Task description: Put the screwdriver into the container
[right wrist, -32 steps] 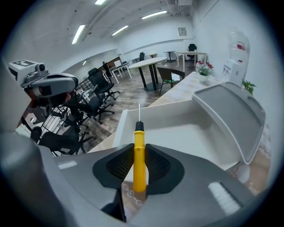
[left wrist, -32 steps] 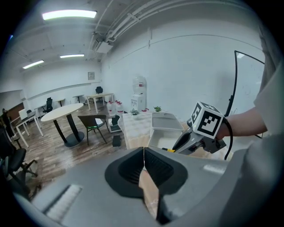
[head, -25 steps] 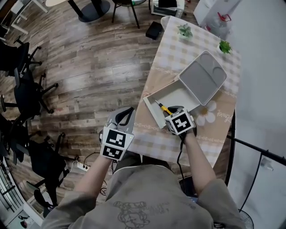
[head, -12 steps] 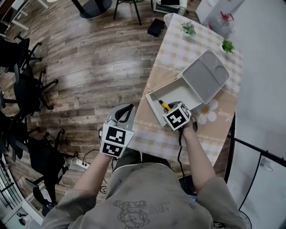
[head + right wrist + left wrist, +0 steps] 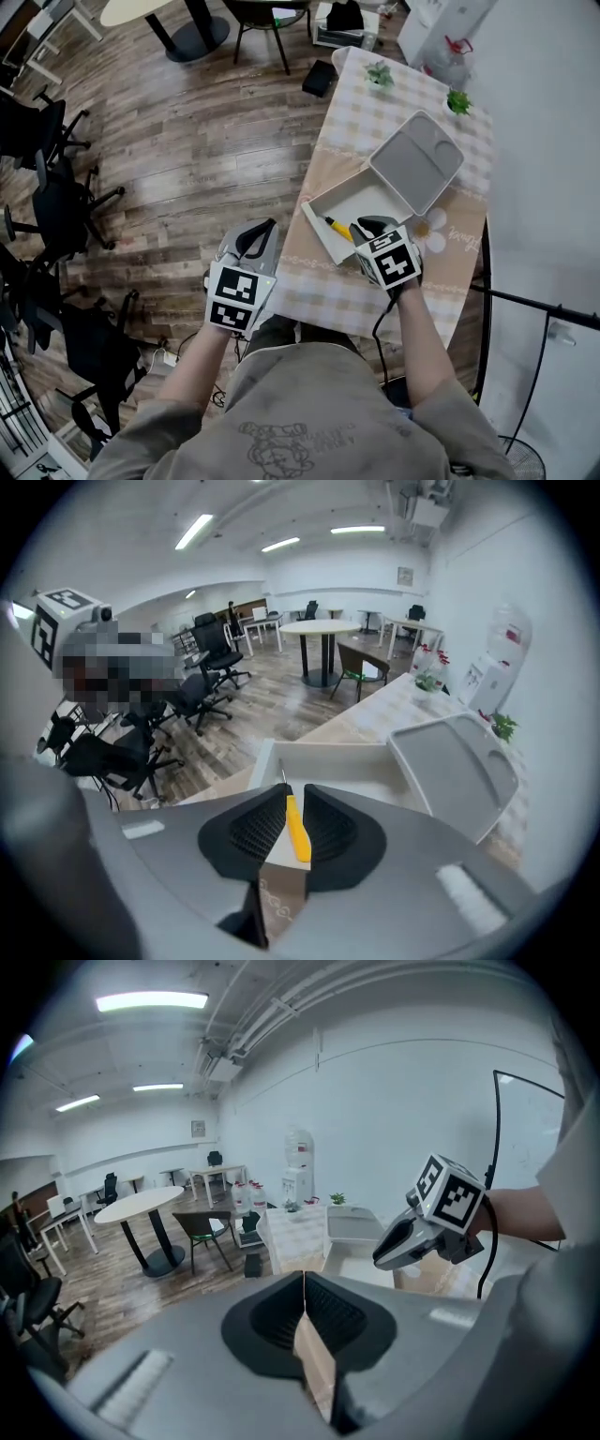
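Note:
The yellow-handled screwdriver (image 5: 337,228) (image 5: 297,829) is clamped between the jaws of my right gripper (image 5: 367,228) (image 5: 287,789), metal tip pointing away from me. It hangs over the near end of the open white container (image 5: 359,194) (image 5: 349,759) on the checked table. The container's grey lid (image 5: 417,161) (image 5: 461,763) stands tilted open on its far right side. My left gripper (image 5: 253,240) (image 5: 304,1276) is shut with nothing in it, off the table's left edge above the wooden floor. In the left gripper view the right gripper (image 5: 398,1244) shows beside the container (image 5: 356,1230).
Two small potted plants (image 5: 380,71) (image 5: 457,101) stand at the table's far end (image 5: 375,122). Black office chairs (image 5: 56,202) line the left of the room, with a round table (image 5: 155,9) at the back. A black metal stand (image 5: 534,314) runs along the right.
The right gripper's marker cube has shifted a little to the right and toward me, with the screwdriver still over the container's near end. The left gripper has hardly moved.

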{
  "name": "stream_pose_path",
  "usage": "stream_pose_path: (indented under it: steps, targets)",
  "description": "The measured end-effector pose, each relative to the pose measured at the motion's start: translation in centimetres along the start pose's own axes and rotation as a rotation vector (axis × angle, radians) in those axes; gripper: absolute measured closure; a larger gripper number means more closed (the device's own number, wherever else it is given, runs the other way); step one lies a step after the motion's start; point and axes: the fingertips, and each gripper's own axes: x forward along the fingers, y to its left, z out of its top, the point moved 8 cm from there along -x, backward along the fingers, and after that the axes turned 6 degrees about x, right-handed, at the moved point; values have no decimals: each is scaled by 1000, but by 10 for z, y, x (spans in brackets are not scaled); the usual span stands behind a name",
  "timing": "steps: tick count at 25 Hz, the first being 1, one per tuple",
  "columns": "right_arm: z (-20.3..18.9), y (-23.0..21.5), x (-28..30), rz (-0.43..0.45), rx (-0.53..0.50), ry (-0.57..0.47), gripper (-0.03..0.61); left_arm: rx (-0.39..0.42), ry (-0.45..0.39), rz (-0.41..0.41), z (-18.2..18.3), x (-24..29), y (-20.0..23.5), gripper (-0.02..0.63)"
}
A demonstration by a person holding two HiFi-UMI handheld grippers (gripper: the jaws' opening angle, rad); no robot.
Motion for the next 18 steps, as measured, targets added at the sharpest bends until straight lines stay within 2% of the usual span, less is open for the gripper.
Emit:
stream_pose_path:
  steps: [8,11,15,18]
  targets:
    - [21,20,-95,-8,90,-302,508,71,-119,27,44,-37,-1,614]
    - [25,31,-129,20,148,-415,511,122,-162,37,61,-52,-4,614]
    - [28,49,-168,68,204,-517,528,167,-227,48,81,-77,-11,614]
    - [30,62,-194,52,192,-585,529,189,-287,43,95,-101,-19,614]
